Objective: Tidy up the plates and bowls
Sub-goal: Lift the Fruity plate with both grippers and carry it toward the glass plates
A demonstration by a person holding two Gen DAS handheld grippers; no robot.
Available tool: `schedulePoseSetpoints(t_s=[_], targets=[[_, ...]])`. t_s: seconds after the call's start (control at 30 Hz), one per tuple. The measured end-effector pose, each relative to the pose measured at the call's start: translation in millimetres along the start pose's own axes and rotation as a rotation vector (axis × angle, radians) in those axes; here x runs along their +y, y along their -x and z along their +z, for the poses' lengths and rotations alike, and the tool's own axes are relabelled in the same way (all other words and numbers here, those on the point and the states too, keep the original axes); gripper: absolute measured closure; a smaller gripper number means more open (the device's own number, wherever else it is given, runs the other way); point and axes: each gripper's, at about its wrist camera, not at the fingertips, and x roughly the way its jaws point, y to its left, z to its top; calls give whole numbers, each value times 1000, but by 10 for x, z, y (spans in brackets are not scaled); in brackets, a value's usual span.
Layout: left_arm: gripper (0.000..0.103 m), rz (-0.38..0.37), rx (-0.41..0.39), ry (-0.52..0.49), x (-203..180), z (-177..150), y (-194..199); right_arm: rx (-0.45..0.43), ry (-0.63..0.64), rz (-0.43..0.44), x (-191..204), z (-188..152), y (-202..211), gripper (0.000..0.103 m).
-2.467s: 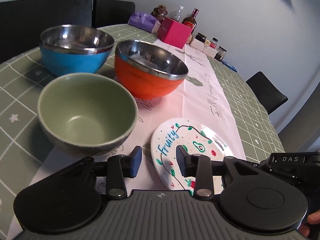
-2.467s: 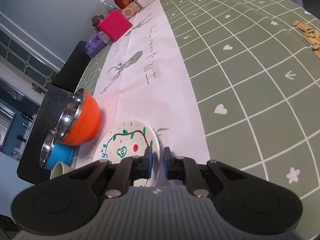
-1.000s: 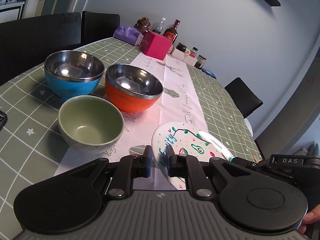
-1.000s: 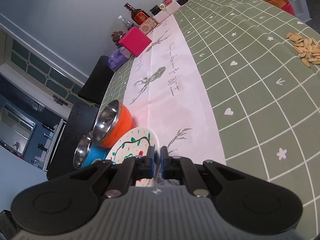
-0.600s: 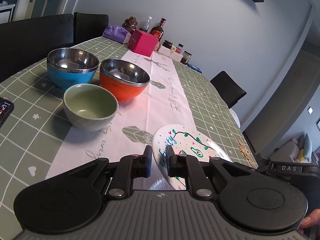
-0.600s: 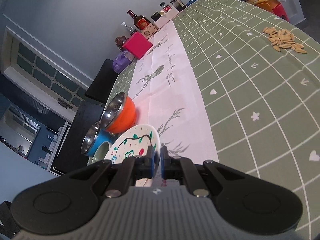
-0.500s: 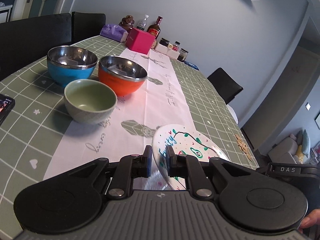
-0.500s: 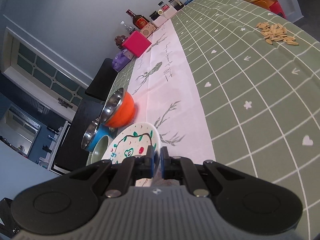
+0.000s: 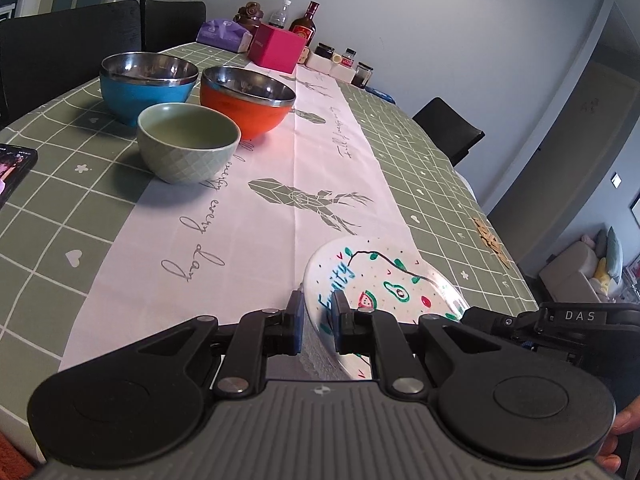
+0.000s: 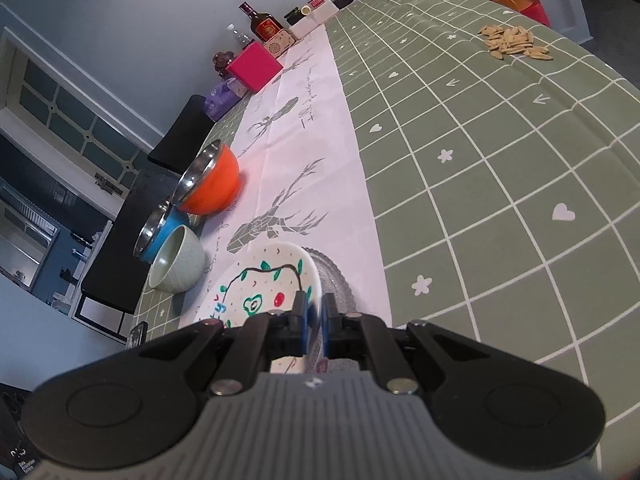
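Note:
A white plate (image 9: 376,280) painted with fruit and the word "Fruity" hangs just over the white table runner near the table's front end. My left gripper (image 9: 318,312) is shut on its left rim. My right gripper (image 10: 314,308) is shut on the opposite rim of the same plate (image 10: 264,280). A clear ridged glass plate (image 10: 334,276) lies right under it; whether they touch I cannot tell. Farther up the table stand a green bowl (image 9: 188,144), an orange steel-lined bowl (image 9: 248,100) and a blue one (image 9: 148,84).
A phone (image 9: 12,168) lies at the left table edge. A pink box (image 9: 276,48), bottles and jars crowd the far end. Seeds (image 10: 516,44) are scattered on the right of the green checked cloth. Black chairs stand along both sides.
Both grippers have carried the fruit plate back toward the near end of the table and lower, away from the bowls. The glass plate now shows beneath it. Both grips are unchanged.

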Motion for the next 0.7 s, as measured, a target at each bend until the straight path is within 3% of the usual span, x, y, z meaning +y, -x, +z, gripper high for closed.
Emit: schedulePoseSetpoints(t_s=[0.7], targets=[[87,31,45,-22,-4,-39,-93,8,140,-81,141,-38,-57,97]])
